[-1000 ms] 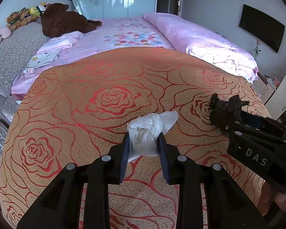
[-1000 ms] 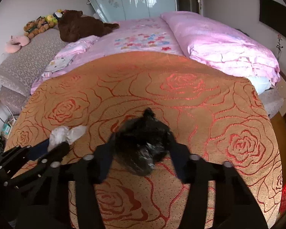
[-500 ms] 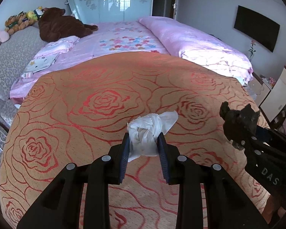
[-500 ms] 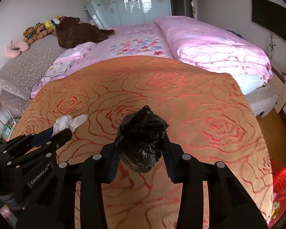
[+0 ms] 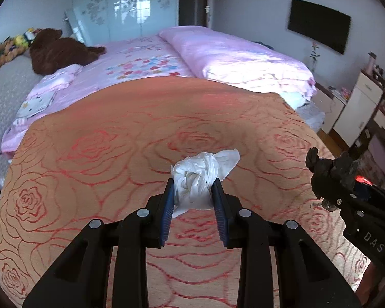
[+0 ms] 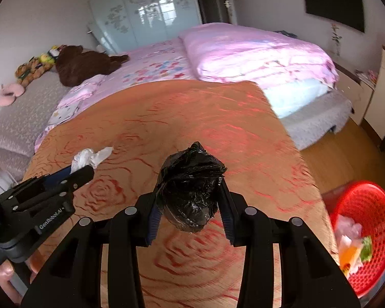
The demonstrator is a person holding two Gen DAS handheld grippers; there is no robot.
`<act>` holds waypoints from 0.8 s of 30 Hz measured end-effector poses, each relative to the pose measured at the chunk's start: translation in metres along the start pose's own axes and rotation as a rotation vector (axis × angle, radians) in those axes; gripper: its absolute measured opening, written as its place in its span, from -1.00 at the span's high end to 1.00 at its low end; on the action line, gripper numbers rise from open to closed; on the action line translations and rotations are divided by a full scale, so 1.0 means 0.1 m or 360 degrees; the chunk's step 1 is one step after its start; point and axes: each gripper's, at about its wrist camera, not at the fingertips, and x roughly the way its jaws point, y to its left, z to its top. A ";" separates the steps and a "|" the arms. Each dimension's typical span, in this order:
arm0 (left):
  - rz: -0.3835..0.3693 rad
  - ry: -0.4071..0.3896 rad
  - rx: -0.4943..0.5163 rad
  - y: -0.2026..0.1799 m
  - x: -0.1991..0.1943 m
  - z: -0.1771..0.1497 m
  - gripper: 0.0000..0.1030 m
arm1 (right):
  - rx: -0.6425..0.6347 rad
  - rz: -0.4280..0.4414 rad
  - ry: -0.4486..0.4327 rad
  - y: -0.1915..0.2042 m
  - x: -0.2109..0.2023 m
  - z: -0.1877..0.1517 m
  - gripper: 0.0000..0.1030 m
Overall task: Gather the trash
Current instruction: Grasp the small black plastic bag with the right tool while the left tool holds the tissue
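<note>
Both pieces are picked up: the left tool (image 5: 193,195) is pinching the white crumpled bag (image 5: 196,179), the right tool (image 6: 190,200) clamping the black wad (image 6: 191,187). Next, probably, carrying both to the red basket (image 6: 379,205) at the right tool's lower right.

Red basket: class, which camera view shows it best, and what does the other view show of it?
The right wrist view. The red basket sits at the lower right on the floor beside the bed, with some trash visible inside. The left wrist view does not show it at all.
</note>
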 end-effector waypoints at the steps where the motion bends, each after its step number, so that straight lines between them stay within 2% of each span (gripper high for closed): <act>1: -0.0010 -0.0001 0.0017 -0.06 -0.01 -0.01 0.46 | 0.0014 -0.0008 -0.0001 -0.05 -0.02 -0.02 0.25; 10: -0.0051 0.0007 0.0082 -0.32 -0.01 -0.06 0.46 | 0.0086 -0.0038 -0.0022 -0.28 -0.16 -0.11 0.25; 24: -0.0071 0.0006 0.0100 -0.42 -0.06 -0.11 0.46 | 0.0126 -0.0040 -0.0045 -0.40 -0.29 -0.15 0.25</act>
